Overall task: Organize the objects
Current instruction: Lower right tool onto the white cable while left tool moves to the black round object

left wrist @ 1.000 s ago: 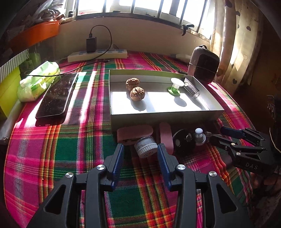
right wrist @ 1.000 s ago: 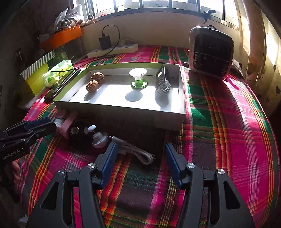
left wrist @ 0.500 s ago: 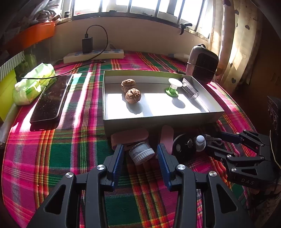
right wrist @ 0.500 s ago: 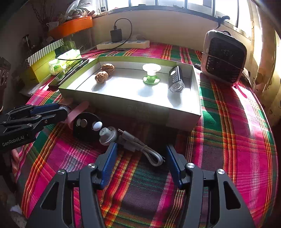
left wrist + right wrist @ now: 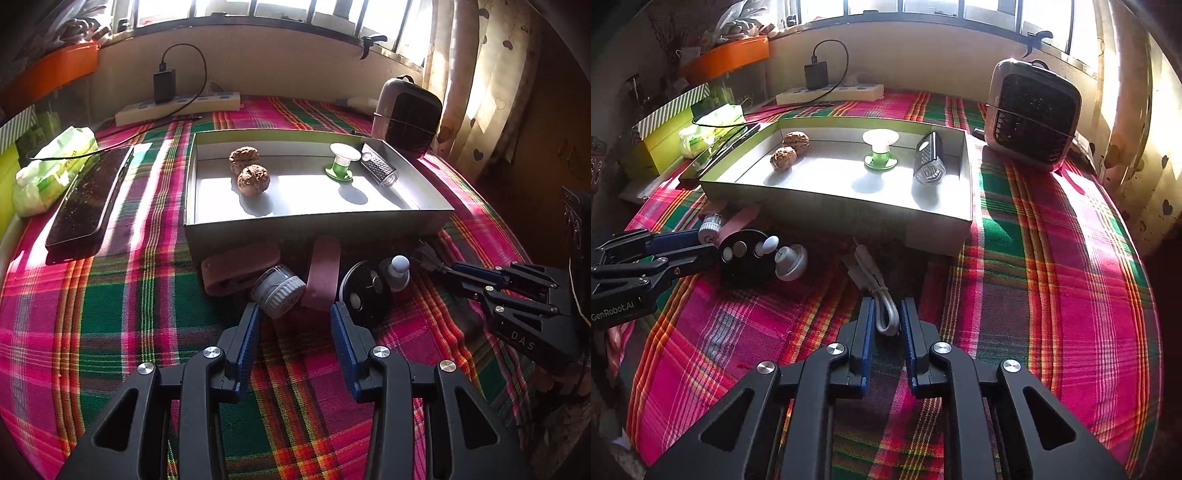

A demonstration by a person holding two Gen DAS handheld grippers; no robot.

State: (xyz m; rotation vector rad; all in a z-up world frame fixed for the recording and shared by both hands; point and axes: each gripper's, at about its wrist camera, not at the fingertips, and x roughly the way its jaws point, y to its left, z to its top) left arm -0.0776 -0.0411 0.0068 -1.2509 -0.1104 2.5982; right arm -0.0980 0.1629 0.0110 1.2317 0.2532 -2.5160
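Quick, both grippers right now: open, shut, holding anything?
Left gripper: open, empty, fingertips just short of the small white ribbed-cap jar.
Right gripper: shut on the looped end of the white USB cable on the plaid tablecloth.

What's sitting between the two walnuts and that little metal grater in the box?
A green and white spool stands upright between the walnuts and the grater on the floor of the box; the right wrist view shows it best.

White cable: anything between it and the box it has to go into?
The right tool is shut on the white cable, which lies just in front of the box. Only the box's near wall stands between them; the cable must be lifted over it. Nothing else visible blocks the way.
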